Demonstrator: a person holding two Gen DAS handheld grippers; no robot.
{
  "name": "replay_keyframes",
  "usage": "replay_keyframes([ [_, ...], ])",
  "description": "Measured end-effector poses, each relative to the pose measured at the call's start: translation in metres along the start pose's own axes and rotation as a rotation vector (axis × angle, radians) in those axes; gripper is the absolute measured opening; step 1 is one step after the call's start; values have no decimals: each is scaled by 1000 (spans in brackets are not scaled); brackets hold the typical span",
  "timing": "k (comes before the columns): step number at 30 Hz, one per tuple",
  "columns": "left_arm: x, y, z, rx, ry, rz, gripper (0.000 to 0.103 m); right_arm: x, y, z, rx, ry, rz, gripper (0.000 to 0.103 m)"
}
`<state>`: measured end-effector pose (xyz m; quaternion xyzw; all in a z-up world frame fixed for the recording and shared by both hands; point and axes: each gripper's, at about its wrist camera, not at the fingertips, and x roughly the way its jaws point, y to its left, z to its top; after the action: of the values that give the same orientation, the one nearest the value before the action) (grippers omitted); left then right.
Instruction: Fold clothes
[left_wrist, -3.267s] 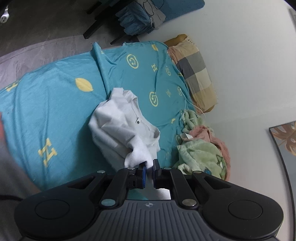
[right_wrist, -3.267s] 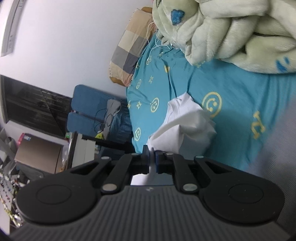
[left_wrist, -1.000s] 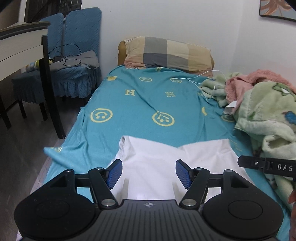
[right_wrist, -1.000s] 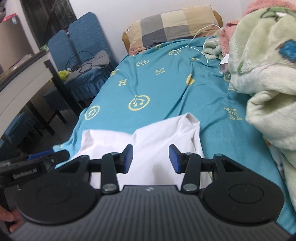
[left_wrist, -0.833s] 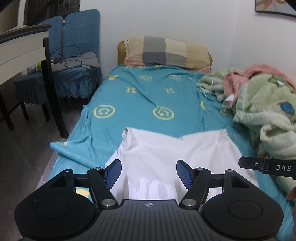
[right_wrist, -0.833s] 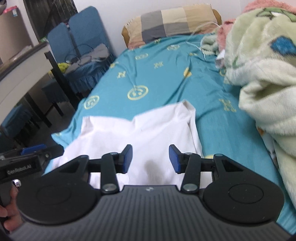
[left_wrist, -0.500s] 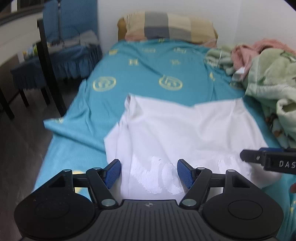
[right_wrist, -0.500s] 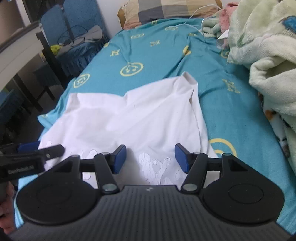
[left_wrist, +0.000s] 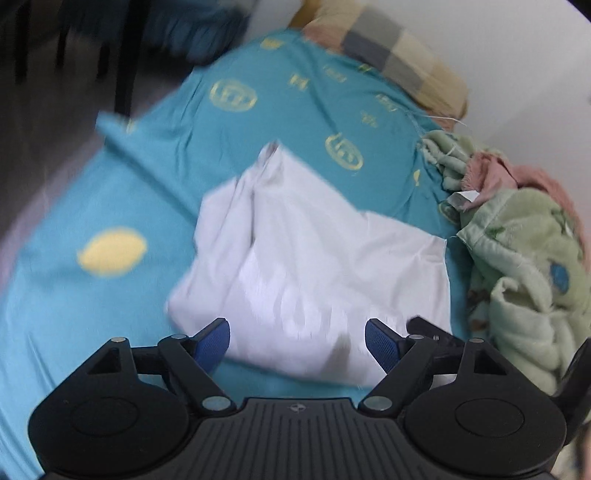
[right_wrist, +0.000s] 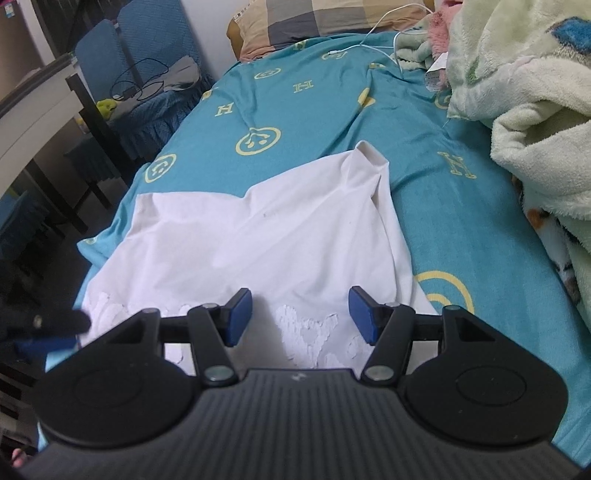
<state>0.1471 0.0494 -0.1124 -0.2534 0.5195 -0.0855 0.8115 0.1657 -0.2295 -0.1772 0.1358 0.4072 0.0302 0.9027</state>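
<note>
White shirt (right_wrist: 258, 236) spread on bedsheet (right_wrist: 461, 229) | left tool (left_wrist: 297, 341) opening, empty

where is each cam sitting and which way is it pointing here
Left wrist: on the left claw, angled down at the white shirt on the teal bedsheet; its blue pads are apart, jaws opening.
Right wrist: on the right claw, looking up the bed toward the checked pillow; jaws apart over the hem, blurred left claw at lower left.
Shared: shirt, sheet, pillow, green blanket.
</note>
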Motion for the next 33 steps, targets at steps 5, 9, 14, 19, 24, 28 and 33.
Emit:
replay_keyframes([
  [5,26,32,-5,-221,86,-75,83,-2,-3,3,26,-17,-4,61],
  [9,40,48,-5,-325,57,-101,82,-4,-6,5,53,-25,6,61],
  [14,39,62,-6,-450,-12,-163,53,-22,-15,8,252,-23,178,62],
  [19,30,63,-6,-490,-70,-190,29,-21,-17,-6,533,96,488,62],
  [24,16,49,0,-453,-124,-225,19,10,-5,-40,773,279,708,62],
  [28,11,42,7,-457,-140,-252,17,34,-12,-57,931,300,682,62],
  [33,7,46,8,-483,-126,-272,16,36,-42,-65,1094,210,559,63],
])
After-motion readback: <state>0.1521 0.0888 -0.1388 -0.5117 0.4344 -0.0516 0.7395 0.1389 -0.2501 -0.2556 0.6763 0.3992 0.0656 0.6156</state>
